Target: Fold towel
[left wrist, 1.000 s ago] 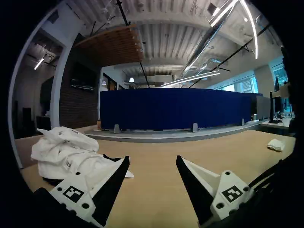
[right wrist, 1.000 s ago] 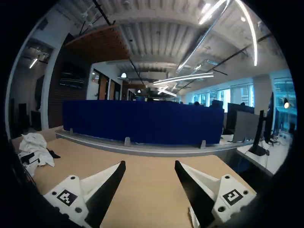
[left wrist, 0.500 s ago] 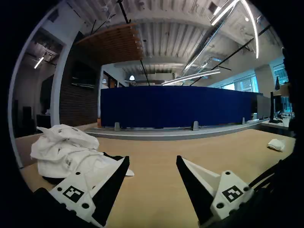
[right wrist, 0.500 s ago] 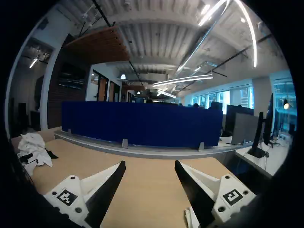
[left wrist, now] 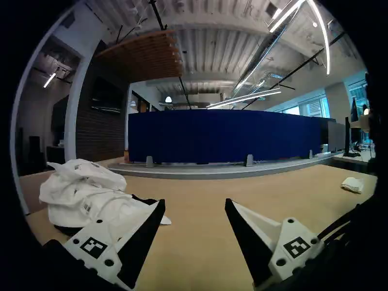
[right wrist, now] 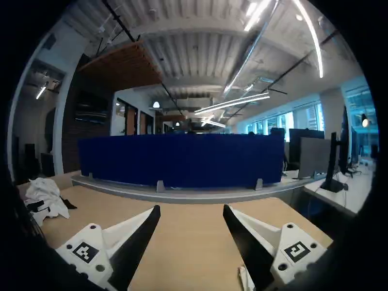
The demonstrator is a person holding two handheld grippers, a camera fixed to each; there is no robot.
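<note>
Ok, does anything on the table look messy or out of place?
Yes. The white towels sit in a crumpled heap beside the left gripper, not folded. A small white cloth lies alone, well apart from them, on the table.

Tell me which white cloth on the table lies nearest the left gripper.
The big crumpled pile, right beside the left gripper; the small cloth lies far off on the other side.

both cams low over table (left wrist: 196,242), facing shared blue divider (right wrist: 184,160)
</note>
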